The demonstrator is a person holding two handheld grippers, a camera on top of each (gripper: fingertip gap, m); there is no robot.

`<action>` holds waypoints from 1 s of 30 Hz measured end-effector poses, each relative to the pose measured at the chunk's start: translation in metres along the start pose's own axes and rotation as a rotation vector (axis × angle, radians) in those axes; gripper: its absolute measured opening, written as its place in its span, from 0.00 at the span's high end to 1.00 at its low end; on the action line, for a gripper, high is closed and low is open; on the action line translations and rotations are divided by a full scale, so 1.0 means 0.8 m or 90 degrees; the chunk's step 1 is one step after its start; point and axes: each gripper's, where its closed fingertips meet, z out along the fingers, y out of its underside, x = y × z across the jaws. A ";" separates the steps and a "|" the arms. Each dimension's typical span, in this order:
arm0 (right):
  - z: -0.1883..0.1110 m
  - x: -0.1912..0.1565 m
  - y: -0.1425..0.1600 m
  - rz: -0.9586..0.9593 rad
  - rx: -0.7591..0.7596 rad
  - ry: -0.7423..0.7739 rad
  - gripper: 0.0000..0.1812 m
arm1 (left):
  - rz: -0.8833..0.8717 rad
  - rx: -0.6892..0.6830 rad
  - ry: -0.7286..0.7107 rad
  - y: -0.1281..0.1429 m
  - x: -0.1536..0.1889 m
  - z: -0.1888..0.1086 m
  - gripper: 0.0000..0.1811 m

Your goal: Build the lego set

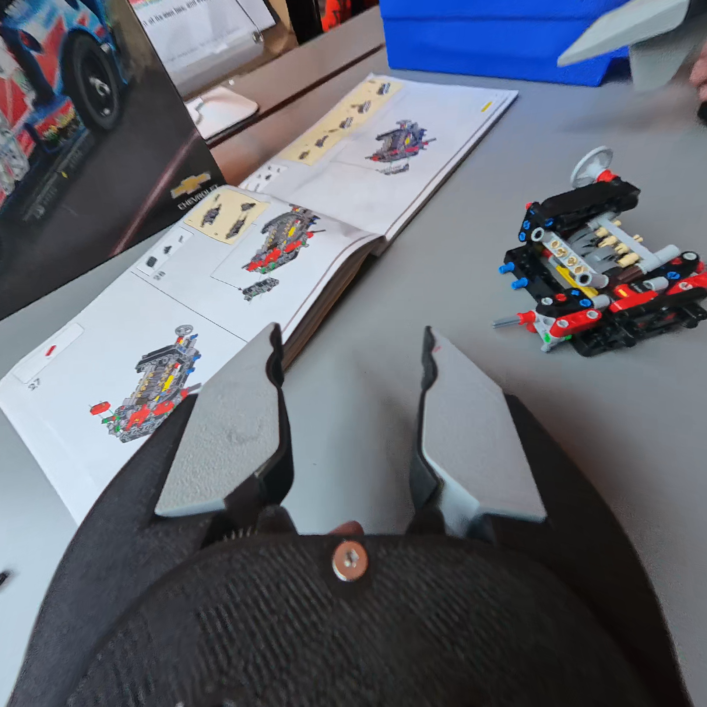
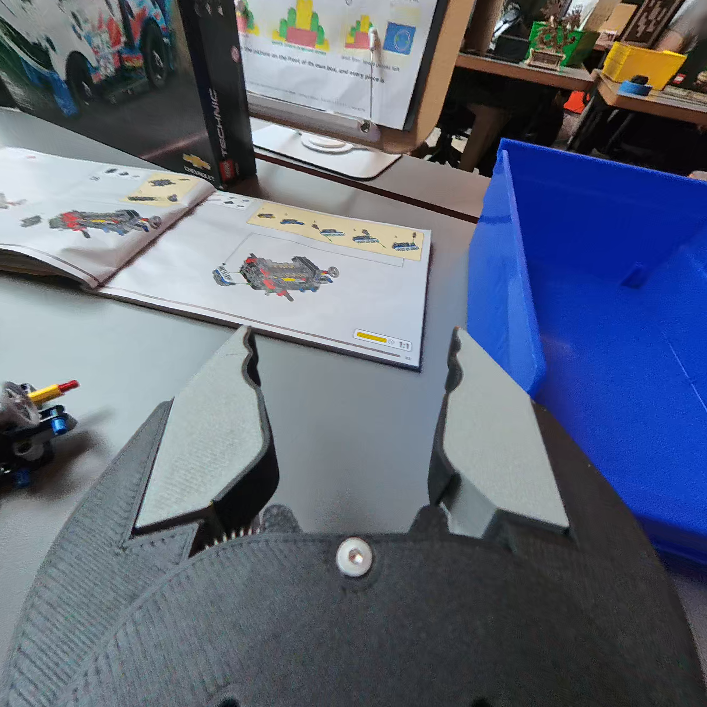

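Observation:
A partly built black, red and grey lego model (image 1: 600, 264) with a grey wheel on top lies on the grey table (image 1: 440, 267) at the right; its end shows at the left edge of the right wrist view (image 2: 30, 428). An open instruction booklet (image 1: 267, 245) lies flat to the left of it and also shows in the right wrist view (image 2: 267, 275). My left gripper (image 1: 352, 344) is open and empty above the bare table, beside the booklet's edge. My right gripper (image 2: 352, 352) is open and empty, between the booklet's corner and a blue bin (image 2: 597, 306). The right gripper also shows blurred at the top right of the left wrist view (image 1: 627, 34).
The set's black box (image 1: 84, 153) stands upright behind the booklet, also in the right wrist view (image 2: 153, 84). The blue bin (image 1: 497, 38) stands at the table's far right. A clear sign stand (image 2: 329, 76) holds a printed sheet behind the box. Shelves with clutter lie beyond.

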 end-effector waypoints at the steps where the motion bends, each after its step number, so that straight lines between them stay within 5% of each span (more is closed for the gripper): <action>1: 0.000 -0.005 -0.003 0.001 0.009 -0.012 0.45 | -0.002 -0.015 0.013 0.004 0.002 0.003 0.57; 12: 0.006 -0.060 -0.014 -0.042 0.036 -0.133 0.46 | -0.045 -0.013 0.081 0.002 0.008 0.005 0.68; 18: 0.015 -0.104 -0.054 -0.102 0.145 -0.205 0.60 | -0.059 -0.002 0.076 0.002 0.008 -0.002 0.73; 23: 0.042 -0.107 0.011 -0.151 -0.069 -0.176 0.60 | -0.115 0.006 0.067 0.011 0.007 -0.026 0.72; 30: 0.044 -0.086 0.014 -0.127 -0.083 -0.108 0.60 | -0.183 0.077 0.055 0.008 0.020 -0.073 0.79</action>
